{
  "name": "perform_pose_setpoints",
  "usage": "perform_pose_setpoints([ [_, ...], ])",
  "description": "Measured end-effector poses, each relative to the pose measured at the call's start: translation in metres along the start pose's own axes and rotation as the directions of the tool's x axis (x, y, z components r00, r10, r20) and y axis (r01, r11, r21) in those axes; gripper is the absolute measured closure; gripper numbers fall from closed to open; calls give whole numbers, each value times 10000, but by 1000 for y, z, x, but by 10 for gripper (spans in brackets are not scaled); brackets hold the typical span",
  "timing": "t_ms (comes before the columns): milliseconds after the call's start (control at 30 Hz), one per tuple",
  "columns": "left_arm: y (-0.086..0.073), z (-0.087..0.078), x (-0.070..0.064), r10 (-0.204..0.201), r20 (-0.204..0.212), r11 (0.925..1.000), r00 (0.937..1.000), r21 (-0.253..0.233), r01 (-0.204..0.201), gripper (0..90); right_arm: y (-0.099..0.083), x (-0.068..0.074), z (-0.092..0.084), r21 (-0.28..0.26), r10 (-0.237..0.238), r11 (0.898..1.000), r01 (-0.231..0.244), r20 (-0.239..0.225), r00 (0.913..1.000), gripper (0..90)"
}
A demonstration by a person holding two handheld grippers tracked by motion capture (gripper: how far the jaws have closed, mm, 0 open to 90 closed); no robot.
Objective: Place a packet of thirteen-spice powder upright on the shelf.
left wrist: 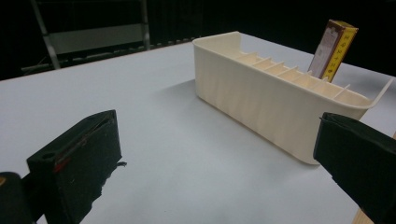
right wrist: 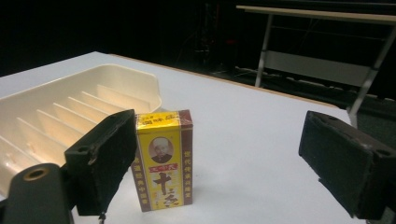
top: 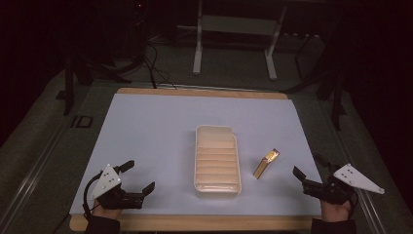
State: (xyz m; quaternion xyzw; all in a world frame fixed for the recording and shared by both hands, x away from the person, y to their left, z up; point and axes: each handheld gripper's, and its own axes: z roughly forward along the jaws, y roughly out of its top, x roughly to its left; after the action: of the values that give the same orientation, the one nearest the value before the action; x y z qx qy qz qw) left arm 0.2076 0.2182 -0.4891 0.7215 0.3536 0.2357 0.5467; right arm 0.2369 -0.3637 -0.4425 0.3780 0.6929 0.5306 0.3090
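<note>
A cream plastic tray (top: 217, 160) with several cross slots lies in the middle of the white table; its wall (left wrist: 261, 100) and its rim (right wrist: 70, 79) appear in the gripper views. A small yellow and dark red box (top: 266, 163) stands upright just right of the tray, printed face visible (right wrist: 163, 158), top edge peeking over the tray (left wrist: 334, 46). My left gripper (top: 137, 176) rests open near the front left corner, aimed at the tray. My right gripper (top: 309, 168) sits open at the front right, pointing at the box, nothing between its jaws.
The white sheet (top: 146, 126) covers a wooden tabletop whose edge (top: 195, 223) runs along the front. A light metal frame stand (top: 234, 29) rises behind the table in the dark background.
</note>
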Motion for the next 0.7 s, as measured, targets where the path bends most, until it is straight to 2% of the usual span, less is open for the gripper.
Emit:
perform_pose_setpoints([
  [400, -1, 0, 0, -13, -50, 10000, 10000, 95, 13, 10, -1, -1, 4, 209, 68, 9998, -61, -328, 9994, 114],
  [533, -1, -2, -1, -21, -85, 10000, 10000, 81, 22, 10, 2, -3, 3, 189, -113, 9997, 121, -386, 9992, 114],
  [700, -1, -2, 0, -99, -86, 9999, 9999, 84, 99, 10, 0, -7, 8, 742, -408, 9960, 495, -1150, 9925, 114],
])
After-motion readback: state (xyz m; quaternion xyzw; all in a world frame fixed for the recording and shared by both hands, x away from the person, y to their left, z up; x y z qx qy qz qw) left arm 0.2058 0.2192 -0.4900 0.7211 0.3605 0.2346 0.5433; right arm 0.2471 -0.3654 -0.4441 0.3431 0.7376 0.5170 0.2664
